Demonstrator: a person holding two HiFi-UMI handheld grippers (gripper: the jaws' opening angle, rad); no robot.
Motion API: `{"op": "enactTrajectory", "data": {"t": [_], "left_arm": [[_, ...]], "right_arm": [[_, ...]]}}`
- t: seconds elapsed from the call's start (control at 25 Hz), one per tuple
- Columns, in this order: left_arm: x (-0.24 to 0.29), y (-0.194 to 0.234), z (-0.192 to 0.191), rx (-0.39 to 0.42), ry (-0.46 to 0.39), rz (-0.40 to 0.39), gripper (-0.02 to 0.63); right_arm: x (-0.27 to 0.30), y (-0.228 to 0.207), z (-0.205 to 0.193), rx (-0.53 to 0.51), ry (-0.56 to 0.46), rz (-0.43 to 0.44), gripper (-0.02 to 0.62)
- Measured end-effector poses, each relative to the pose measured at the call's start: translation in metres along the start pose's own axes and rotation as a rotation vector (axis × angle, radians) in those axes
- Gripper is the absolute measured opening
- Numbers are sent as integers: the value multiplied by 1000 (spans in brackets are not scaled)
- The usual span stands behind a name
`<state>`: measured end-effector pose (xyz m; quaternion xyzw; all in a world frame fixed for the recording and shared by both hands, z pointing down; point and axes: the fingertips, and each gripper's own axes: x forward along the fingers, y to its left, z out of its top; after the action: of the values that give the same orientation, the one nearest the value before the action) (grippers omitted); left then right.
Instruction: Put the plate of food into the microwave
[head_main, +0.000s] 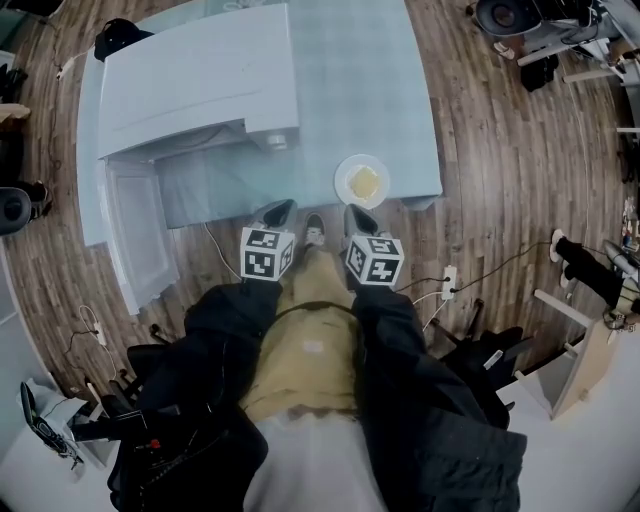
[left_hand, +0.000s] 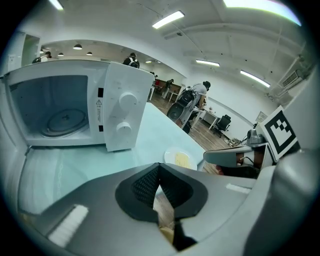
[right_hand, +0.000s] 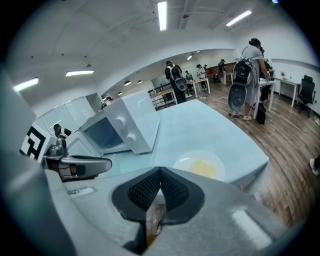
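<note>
White plate of food (head_main: 362, 182) sits near the open microwave (head_main: 200, 80).

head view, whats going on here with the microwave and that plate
A person stands at the table with a tool in each hand. The left tool and right tool are both shut and empty, held just short of the table's near edge. The plate of food sits untouched near that edge, to the right of the microwave, whose door is open. The plate has not been picked up yet.
</note>
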<state>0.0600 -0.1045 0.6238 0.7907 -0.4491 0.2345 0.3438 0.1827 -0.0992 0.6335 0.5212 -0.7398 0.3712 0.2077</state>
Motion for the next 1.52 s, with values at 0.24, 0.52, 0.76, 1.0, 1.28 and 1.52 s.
{"op": "enactTrajectory", "data": {"t": [0.24, 0.52, 0.76, 1.0, 1.28, 1.52], "left_arm": [[12, -6, -11, 0, 37, -2, -2], [25, -9, -21, -8, 70, 6, -2], [31, -13, -29, -5, 92, 9, -2], [38, -12, -30, -9, 106, 15, -2], [49, -14, -27, -4, 132, 18, -2], [55, -16, -26, 12, 145, 10, -2]], "right_arm": [[11, -38, -27, 48, 73, -67, 0], [28, -78, -51, 177, 129, -114, 0], [34, -110, -64, 342, 95, -152, 3], [41, -126, -76, 578, 27, -109, 63], [50, -131, -86, 816, -52, 13, 107], [64, -121, -85, 965, -96, 178, 101]]}}
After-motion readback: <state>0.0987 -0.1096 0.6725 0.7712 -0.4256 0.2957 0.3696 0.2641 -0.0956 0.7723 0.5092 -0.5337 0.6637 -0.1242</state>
